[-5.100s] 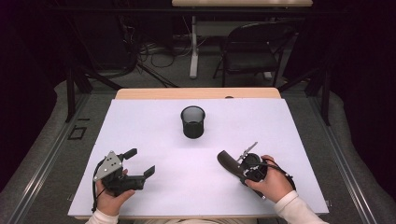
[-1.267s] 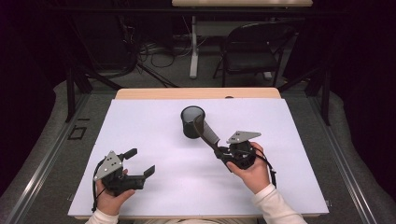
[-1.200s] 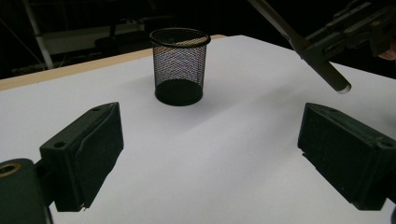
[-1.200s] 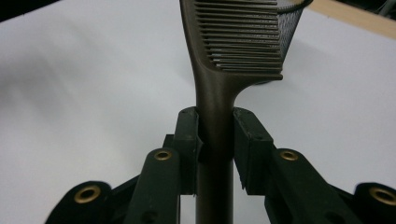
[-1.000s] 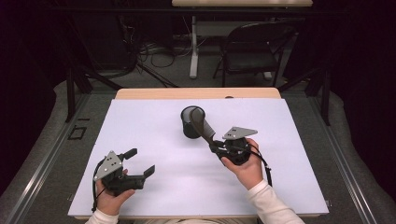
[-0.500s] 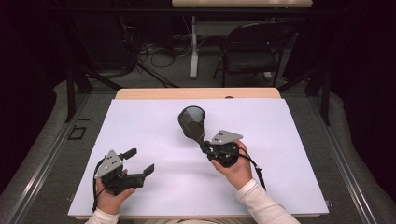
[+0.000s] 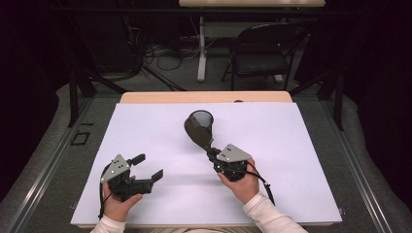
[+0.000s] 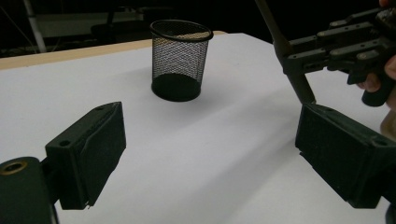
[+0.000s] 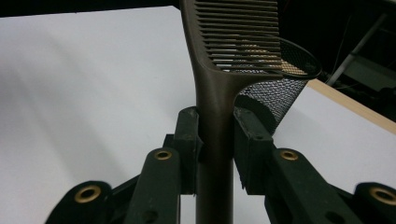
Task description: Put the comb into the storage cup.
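Comb (image 9: 215, 88) handle clamped in right tongs (image 9: 216, 140), top cropped.

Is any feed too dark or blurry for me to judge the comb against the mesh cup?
High view: evenly lit table, dark surroundings, comb small and merging with the mesh cup. Right gripper view: comb handle close and soft, teeth sharper. Left gripper view: cup crisp, own fingers blurred.
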### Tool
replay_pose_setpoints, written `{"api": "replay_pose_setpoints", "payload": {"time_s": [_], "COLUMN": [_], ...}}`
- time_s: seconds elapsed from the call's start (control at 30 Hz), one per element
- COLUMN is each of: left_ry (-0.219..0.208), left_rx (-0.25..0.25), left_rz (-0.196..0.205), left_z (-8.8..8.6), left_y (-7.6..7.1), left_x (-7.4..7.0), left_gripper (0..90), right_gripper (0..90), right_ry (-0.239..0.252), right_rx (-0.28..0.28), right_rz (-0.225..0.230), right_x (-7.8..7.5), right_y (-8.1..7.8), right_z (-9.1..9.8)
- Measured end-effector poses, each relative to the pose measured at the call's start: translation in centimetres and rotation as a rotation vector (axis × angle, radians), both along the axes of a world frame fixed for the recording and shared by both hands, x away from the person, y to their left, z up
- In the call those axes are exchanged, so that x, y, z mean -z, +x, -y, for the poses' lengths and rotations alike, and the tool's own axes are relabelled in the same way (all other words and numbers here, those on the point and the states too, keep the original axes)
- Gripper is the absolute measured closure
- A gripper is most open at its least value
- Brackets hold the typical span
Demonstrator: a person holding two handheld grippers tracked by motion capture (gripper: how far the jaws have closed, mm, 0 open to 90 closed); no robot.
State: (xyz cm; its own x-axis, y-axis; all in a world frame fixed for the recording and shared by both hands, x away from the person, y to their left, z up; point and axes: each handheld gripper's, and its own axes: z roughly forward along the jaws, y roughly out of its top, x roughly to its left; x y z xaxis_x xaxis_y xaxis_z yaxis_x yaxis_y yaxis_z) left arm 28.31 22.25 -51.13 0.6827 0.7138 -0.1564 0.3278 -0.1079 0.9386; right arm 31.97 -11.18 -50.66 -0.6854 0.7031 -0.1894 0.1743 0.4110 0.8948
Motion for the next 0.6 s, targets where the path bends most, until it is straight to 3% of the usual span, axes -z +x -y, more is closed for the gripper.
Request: {"api": "replay_pose_setpoints", "payload": {"time_s": [0.27, 0.6], "left_ry": [-0.05, -0.048], "left_rx": [-0.003, -0.006], "left_rz": [-0.038, -0.042], "left_z": [0.7, 2.1], "left_y": [1.2, 2.7], "left_x": [-1.3, -3.7], "left_gripper": [8.8, 9.6], "right_gripper": [72.4, 72.5], "right_ry": [0.015, 0.031], "right_rx": [0.009, 0.013], "right_rz": [0.016, 0.023], "right_x": [0.0, -0.1], "right_y": [-0.2, -0.3], "right_z": [0.2, 0.4]}}
